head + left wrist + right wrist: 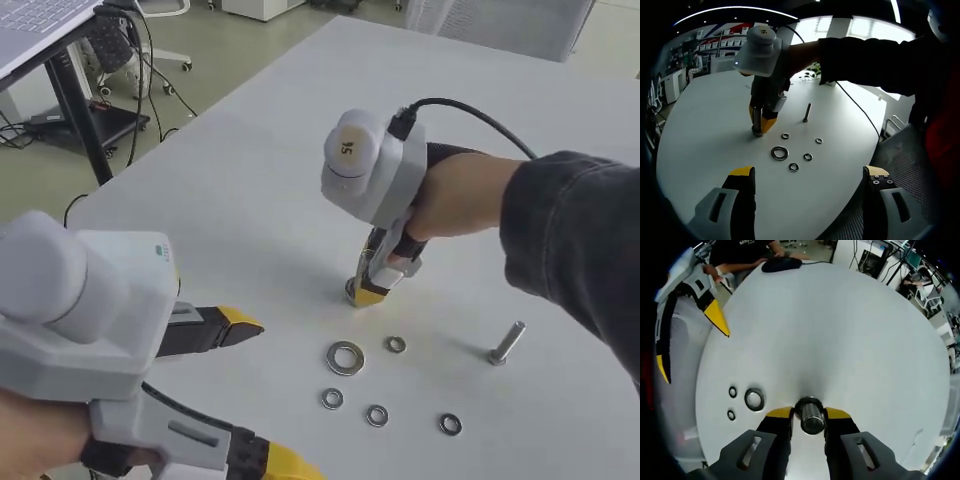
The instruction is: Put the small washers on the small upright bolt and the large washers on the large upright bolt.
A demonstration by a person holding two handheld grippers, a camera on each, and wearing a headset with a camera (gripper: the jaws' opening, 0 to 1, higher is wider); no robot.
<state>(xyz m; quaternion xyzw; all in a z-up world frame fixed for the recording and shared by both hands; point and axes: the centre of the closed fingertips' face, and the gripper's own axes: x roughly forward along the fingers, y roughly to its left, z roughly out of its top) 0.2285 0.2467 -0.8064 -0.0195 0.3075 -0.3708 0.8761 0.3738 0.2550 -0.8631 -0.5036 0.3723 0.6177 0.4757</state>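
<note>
**Large bolt upright in the right claw**

The large bolt [811,416] stands on end on the table [260,180], its axis vertical. It is clamped between the jaws of the right gripper [368,291]. That gripper's view shows its round top, and the left gripper view shows its side. Near it lie a large washer [345,357] and four small washers [377,415]. The small bolt [506,342] stands farther off. The left gripper [270,394] gapes wide and holds nothing. Bare table stretches beyond the large bolt.

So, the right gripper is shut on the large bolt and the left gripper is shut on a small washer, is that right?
Not quite. The left gripper is open and holds nothing: the left gripper view shows its jaws wide apart, with the small washers lying loose on the table ahead of it. The right gripper is indeed shut on the large bolt.
</note>
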